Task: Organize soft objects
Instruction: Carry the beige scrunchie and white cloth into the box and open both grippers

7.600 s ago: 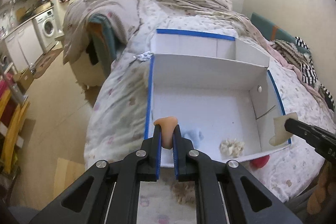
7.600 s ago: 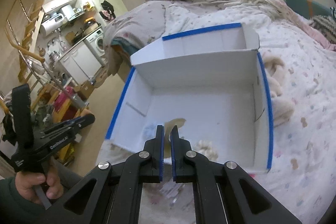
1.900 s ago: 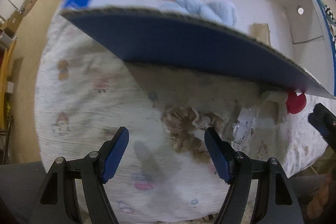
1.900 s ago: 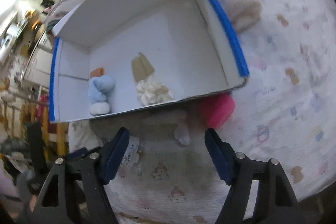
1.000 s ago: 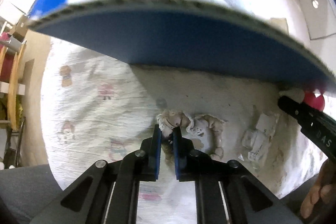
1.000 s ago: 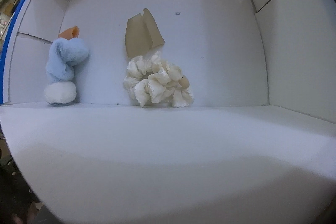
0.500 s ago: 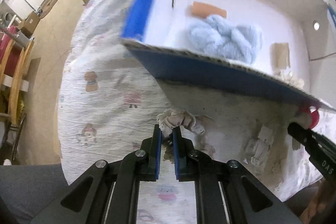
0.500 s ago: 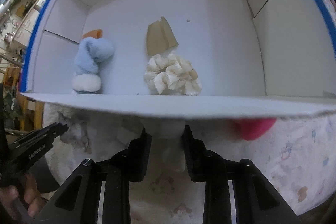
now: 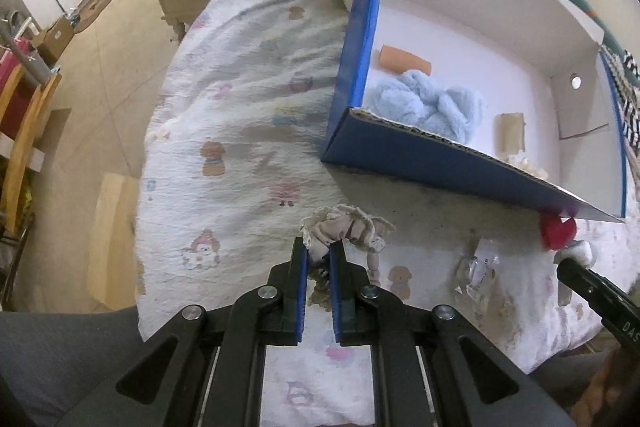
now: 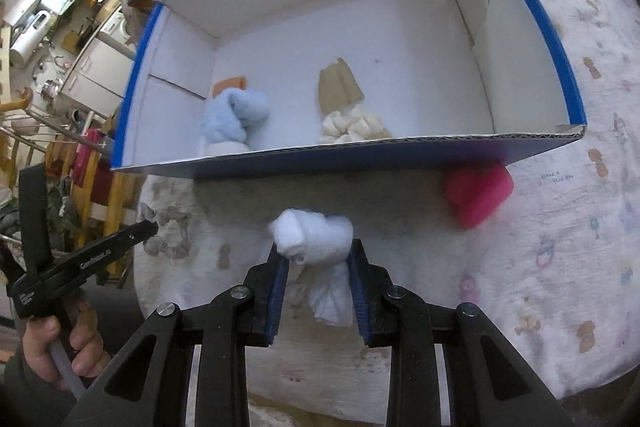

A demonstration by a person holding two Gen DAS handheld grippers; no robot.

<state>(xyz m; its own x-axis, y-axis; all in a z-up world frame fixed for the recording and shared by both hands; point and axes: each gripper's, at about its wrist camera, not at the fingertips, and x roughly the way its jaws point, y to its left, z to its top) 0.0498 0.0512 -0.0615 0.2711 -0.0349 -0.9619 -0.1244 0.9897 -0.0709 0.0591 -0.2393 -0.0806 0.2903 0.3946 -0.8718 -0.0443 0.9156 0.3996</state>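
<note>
The left gripper [image 9: 319, 253] is clamped on a lacy beige cloth [image 9: 344, 227] just in front of the box [image 9: 420, 155]; the right gripper [image 10: 318, 263], jaws partly apart, pinches a white sock [image 10: 312, 237] before the same wall; that wall half hides the cream scrunchie [image 10: 354, 125] and blue sock [image 10: 234, 119] inside; a red thing [image 10: 478, 195] sits partly under the box's corner.

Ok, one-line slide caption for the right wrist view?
Right gripper clamps a white fluffy sock in front of the blue-edged box, pink plush beside it.
</note>
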